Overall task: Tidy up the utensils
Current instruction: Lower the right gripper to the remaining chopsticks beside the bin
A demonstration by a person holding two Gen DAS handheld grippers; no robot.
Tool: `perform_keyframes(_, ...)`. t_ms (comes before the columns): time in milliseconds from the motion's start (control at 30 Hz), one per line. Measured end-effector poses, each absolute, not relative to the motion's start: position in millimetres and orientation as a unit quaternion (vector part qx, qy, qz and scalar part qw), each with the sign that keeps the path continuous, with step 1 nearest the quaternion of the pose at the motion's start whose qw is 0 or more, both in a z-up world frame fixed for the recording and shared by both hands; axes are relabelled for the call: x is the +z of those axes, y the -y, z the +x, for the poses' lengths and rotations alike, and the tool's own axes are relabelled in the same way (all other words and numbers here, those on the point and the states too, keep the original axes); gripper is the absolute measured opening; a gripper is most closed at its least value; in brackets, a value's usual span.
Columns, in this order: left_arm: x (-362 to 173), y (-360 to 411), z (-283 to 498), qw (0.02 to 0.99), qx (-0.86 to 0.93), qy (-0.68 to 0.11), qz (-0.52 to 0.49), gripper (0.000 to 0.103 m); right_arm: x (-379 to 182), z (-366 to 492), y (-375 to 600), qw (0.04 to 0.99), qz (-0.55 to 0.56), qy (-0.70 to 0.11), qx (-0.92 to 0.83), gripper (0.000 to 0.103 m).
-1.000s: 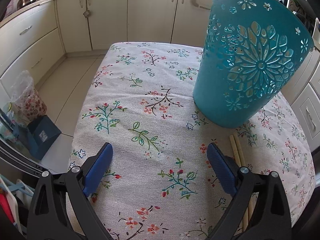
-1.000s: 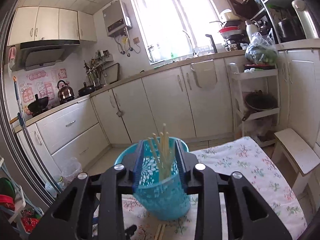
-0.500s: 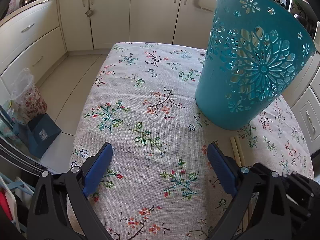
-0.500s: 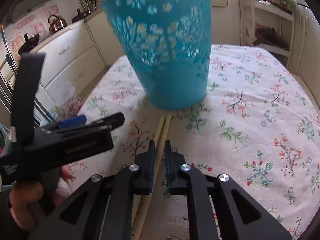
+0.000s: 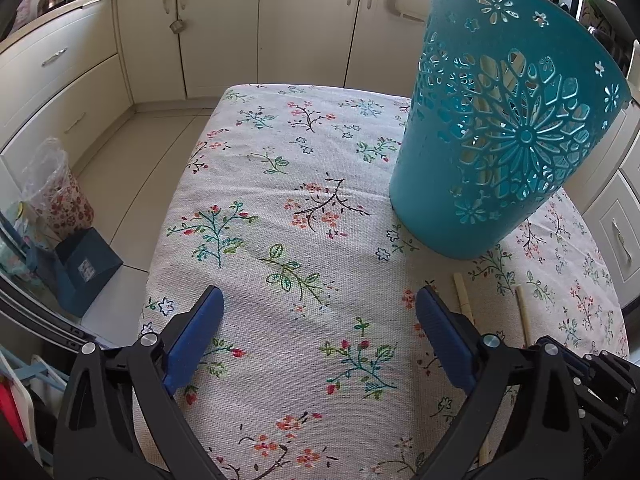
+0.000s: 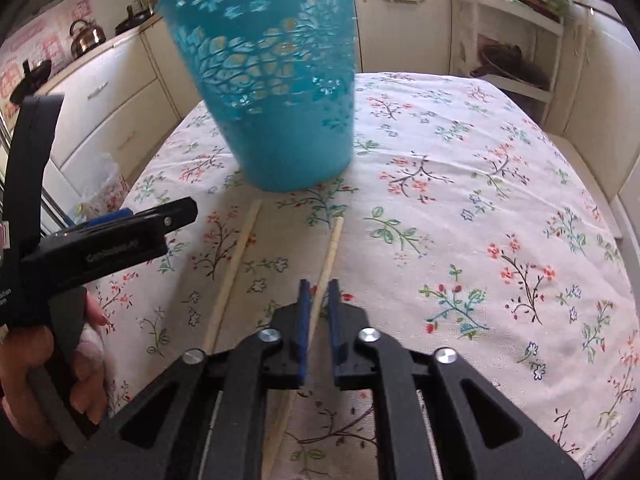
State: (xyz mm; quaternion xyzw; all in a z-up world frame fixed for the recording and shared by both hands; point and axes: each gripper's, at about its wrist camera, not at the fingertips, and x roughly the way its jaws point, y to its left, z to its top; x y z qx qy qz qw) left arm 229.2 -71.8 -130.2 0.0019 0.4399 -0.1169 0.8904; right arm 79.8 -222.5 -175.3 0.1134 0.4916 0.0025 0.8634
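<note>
A pale wooden chopstick (image 6: 329, 254) lies on the table with its far end pointing at the base of the teal plastic basket with flower-shaped cut-outs (image 6: 276, 92), and its middle passes between the blue-padded jaws of the right gripper (image 6: 318, 290). Those jaws are drawn in almost together and clamp the stick on both sides. A second pale wooden chopstick (image 6: 234, 264) lies just to the left of the first, apart from it and free of any gripper, its far end also near the basket's foot. More pale sticks show through the basket's openwork wall in the left wrist view.

The left gripper (image 5: 318, 322), held in a person's hand (image 6: 52, 364), hovers beside the second chopstick with its blue pads spread wide and nothing between them.

Everything rests on a table covered by a white cloth printed with small flower sprigs (image 5: 280, 208). Around it stand cream kitchen cabinets (image 5: 224, 28), a metal kettle (image 6: 86, 38) on the counter, and a tiled floor (image 5: 132, 160).
</note>
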Motion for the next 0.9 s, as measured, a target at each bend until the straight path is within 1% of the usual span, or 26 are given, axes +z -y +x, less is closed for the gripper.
perform_keyframes(267, -130.1, 72.1, 229.1, 0.89, -0.117, -0.44, 0.003, 0.093, -175.0, 84.6, 222.8, 0.865, 0.104, -0.492, 0.006, 0.011)
perform_keyframes(400, -130.0, 72.4, 229.0, 0.89, -0.117, -0.44, 0.004, 0.093, -175.6, 85.5, 223.8, 0.865, 0.112, -0.49, 0.007, 0.008)
perform_keyframes(900, -130.4, 73.5, 229.6, 0.89, -0.118, -0.441, 0.005, 0.093, -176.9, 86.4, 225.4, 0.865, 0.128, -0.486, 0.01, 0.008)
